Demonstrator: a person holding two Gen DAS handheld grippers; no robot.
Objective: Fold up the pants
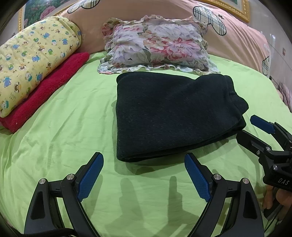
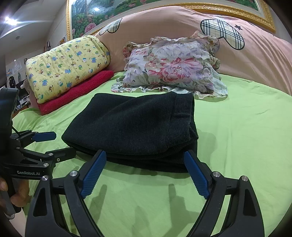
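Observation:
The dark pants (image 1: 171,114) lie folded into a thick rectangle on the green bed sheet (image 1: 60,145); they also show in the right wrist view (image 2: 135,125). My left gripper (image 1: 144,160) is open and empty, just short of the pants' near edge. My right gripper (image 2: 145,157) is open and empty, its fingertips at the pants' near edge, apart from the cloth as far as I can tell. The right gripper shows in the left wrist view (image 1: 250,127) at the pants' right corner. The left gripper shows in the right wrist view (image 2: 60,143) at the pants' left corner.
A floral pillow (image 1: 157,45) lies just behind the pants. A yellow patterned quilt (image 1: 34,56) sits on a folded red blanket (image 1: 45,91) at the left. A pink duvet (image 1: 235,38) runs along the back. A gold-framed picture (image 2: 109,11) hangs behind.

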